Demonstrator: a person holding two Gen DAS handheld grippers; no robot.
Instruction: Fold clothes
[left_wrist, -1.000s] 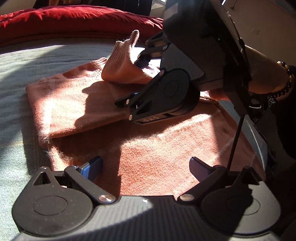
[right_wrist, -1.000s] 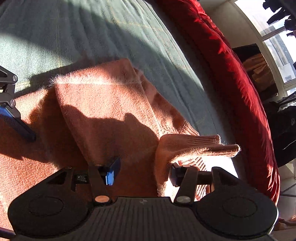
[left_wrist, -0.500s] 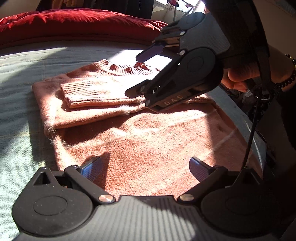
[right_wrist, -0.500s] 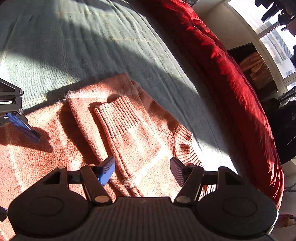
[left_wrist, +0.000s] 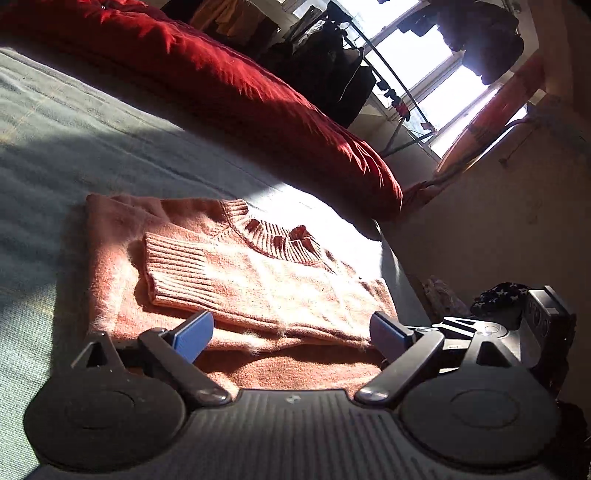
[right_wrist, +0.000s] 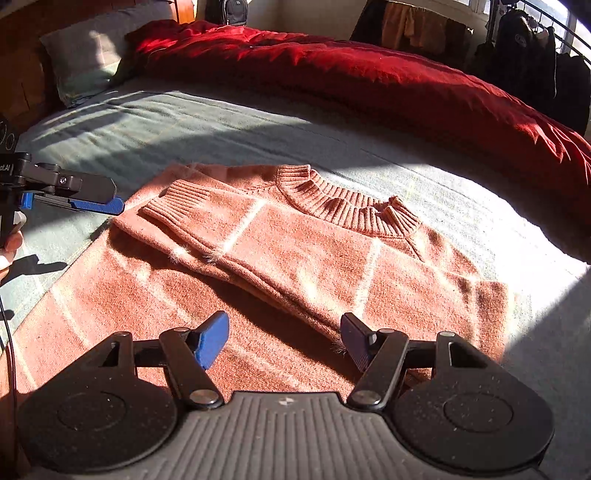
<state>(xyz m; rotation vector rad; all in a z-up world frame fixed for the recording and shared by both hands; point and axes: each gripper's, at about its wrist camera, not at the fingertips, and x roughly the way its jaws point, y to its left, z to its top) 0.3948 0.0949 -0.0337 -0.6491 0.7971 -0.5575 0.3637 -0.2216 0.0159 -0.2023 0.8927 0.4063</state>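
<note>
Sunlit bed (right_wrist: 184, 122) with a grey-green cover fills both views, a red duvet (right_wrist: 369, 74) heaped along its far side from 10 to 2 o'clock, a clothes rack and bright window beyond it.

We see the salmon sweater (right_wrist: 295, 258) lying flat on the bed, ribbed collar (right_wrist: 347, 206) at 12 o'clock. Its sleeve (right_wrist: 229, 236) now rests folded across the chest, ribbed cuff (right_wrist: 177, 199) toward 10 o'clock. A second ago our right tool (right_wrist: 284, 341) was pinching that cuff in the air; it has since let go and pulled back, its blue pads spread wide above the lower body of the sweater. Our left tool (left_wrist: 291, 332) is also spread and holding nothing, low at the sweater's near edge; from the right view it shows at 9 o'clock.

We judge the sleeve fold done, with the body fold yet to come.

Only a fragment of white lettering shows on the left tool at the right view's 9 o'clock edge, too cropped to read.
</note>
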